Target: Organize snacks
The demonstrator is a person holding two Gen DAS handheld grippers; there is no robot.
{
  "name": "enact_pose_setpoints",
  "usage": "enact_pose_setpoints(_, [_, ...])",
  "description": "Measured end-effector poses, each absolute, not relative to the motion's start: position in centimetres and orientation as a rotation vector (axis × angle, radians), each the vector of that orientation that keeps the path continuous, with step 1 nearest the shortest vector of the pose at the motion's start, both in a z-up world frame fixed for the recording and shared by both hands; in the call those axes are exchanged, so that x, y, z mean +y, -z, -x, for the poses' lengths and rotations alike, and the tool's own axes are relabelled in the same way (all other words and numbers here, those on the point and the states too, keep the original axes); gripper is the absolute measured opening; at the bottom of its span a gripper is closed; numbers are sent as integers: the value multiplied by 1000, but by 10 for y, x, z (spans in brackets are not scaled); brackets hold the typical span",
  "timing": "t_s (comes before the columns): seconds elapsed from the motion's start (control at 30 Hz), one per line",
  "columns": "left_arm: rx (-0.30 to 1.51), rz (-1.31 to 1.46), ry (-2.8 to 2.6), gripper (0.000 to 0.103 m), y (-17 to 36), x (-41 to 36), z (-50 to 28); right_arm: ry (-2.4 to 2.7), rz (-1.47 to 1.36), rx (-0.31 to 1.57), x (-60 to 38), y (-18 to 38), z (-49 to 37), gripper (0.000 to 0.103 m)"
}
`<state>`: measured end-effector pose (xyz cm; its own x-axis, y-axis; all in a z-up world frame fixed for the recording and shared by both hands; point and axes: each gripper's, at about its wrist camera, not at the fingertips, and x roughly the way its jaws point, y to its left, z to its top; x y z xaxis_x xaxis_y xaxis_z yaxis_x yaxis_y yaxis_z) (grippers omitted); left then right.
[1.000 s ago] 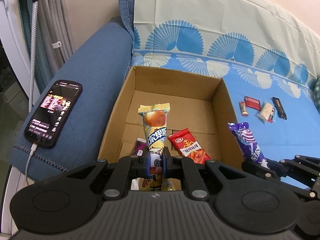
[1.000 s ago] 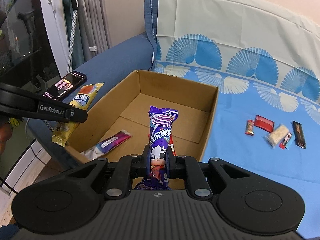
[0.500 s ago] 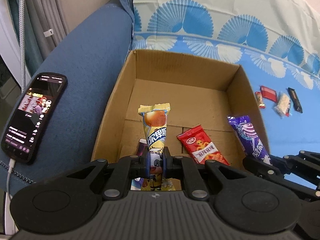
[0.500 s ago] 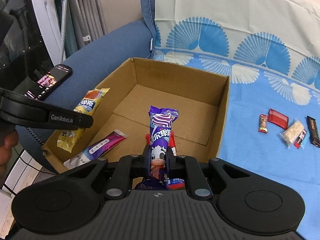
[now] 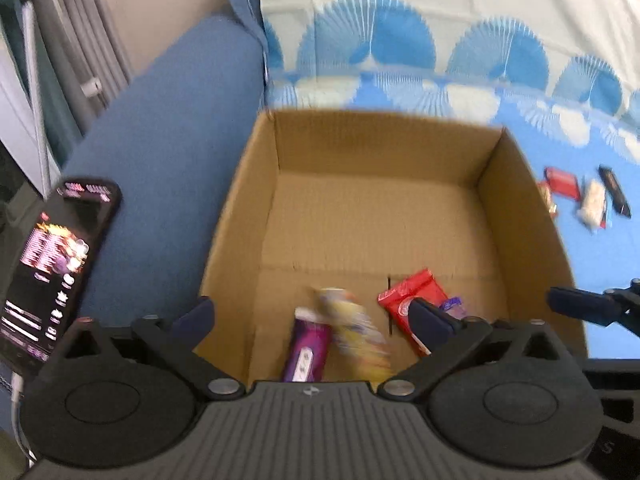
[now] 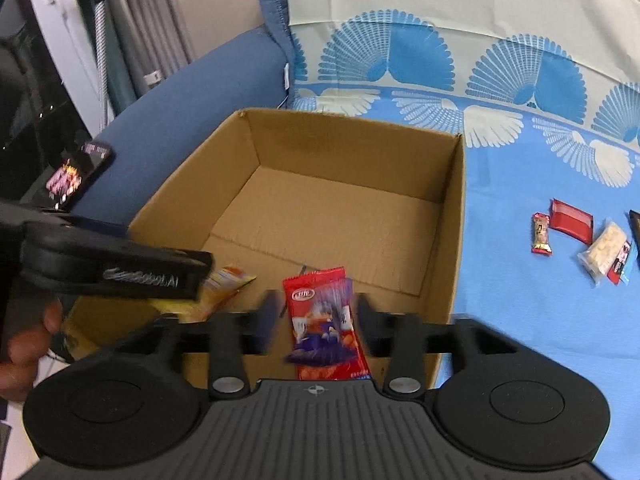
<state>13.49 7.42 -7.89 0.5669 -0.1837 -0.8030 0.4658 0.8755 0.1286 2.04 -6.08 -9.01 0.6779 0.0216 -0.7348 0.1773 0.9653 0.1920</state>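
Two grippers, left (image 5: 310,316) and right (image 6: 316,312), jaws spread wide, holding nothing. Cardboard box (image 5: 520,216): yellow packet (image 5: 356,332), purple packet (image 6: 332,320), red packet (image 5: 416,292) at its near edge.

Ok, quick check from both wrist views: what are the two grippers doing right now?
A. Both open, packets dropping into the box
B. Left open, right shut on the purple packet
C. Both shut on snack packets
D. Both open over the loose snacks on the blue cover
A: the left gripper and right gripper both stand spread, with the blurred yellow packet and purple packet loose over the cardboard box.
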Motion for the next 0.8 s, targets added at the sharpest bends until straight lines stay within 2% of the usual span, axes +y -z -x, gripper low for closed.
enact_pose_setpoints(0.07, [893, -379, 391, 103, 79, 77, -128, 100, -254, 816, -61, 86, -16, 80])
enact_pose_setpoints(0.13, [907, -398, 386, 103, 80, 83, -119, 102, -242, 830, -56, 85, -8, 85])
enact_pose_setpoints(0.43, [961, -346, 326, 103, 65, 128, -48, 98, -267, 863, -26, 70, 61, 91])
enact_pose_setpoints(0.8, [833, -329, 318, 103, 24, 146, 35, 136, -231, 705, 0, 26, 146, 97])
